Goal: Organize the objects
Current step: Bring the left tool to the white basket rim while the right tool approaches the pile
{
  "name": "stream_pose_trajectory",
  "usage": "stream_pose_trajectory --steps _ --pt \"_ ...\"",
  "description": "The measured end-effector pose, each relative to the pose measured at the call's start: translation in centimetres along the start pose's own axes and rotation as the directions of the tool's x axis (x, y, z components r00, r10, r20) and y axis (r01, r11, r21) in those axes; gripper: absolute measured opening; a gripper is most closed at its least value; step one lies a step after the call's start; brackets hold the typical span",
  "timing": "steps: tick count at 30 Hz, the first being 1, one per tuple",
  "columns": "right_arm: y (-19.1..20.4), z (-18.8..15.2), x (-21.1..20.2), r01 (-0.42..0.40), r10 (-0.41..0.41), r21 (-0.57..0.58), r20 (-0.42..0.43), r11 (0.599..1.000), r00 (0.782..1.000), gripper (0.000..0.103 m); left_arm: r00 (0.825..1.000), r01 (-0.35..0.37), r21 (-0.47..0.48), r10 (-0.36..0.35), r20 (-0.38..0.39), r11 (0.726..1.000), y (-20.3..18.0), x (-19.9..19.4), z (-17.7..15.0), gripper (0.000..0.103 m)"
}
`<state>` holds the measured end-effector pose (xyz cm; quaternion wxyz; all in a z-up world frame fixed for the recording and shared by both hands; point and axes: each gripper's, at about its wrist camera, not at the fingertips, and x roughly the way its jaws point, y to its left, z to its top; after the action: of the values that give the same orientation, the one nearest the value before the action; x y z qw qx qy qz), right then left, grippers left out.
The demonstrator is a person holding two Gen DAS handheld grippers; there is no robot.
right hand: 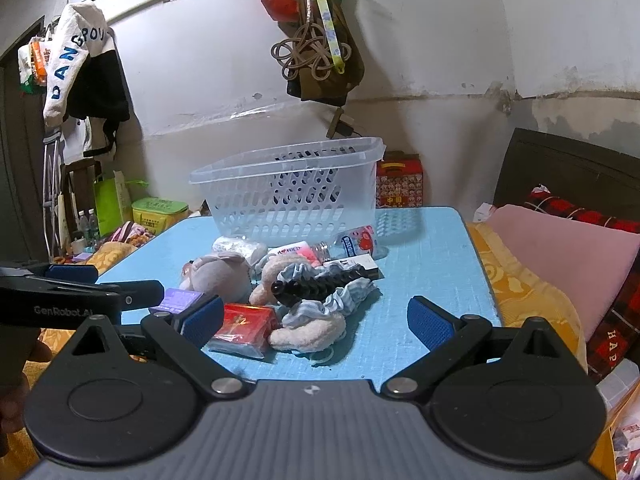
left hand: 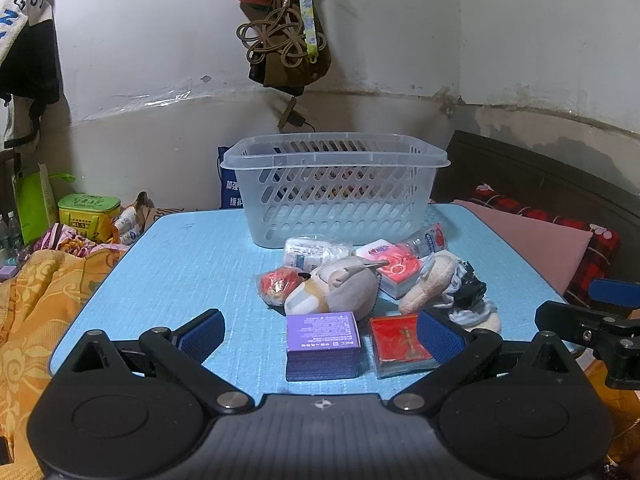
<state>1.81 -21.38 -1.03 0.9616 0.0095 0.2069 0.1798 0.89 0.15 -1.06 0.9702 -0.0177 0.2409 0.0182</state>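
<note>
Here: left gripper (left hand: 322, 330) wide open (empty) | purple box (left hand: 322, 345) between pads | right gripper (right hand: 316, 322) likewise

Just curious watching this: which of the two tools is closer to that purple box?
The left tool. Its open fingers sit on either side of the purple box. The right tool, also open, is off to the box's right, facing the fluffy slipper instead.

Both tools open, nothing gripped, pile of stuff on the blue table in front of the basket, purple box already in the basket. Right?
One thing is off: the purple box is not in the basket. The left wrist view shows it on the table, nearest the left tool. The rest holds: both tools open, right tool gripping nothing, pile in front of the basket.
</note>
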Motion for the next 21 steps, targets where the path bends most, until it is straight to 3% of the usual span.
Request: stream_pose_trajectory --steps 21 --pt "0.41 -0.13 0.26 0.001 -0.001 -0.007 0.003 1.0 1.0 0.098 1.0 0.001 0.001 -0.001 -0.002 1.0 0.27 0.17 -0.23 0.103"
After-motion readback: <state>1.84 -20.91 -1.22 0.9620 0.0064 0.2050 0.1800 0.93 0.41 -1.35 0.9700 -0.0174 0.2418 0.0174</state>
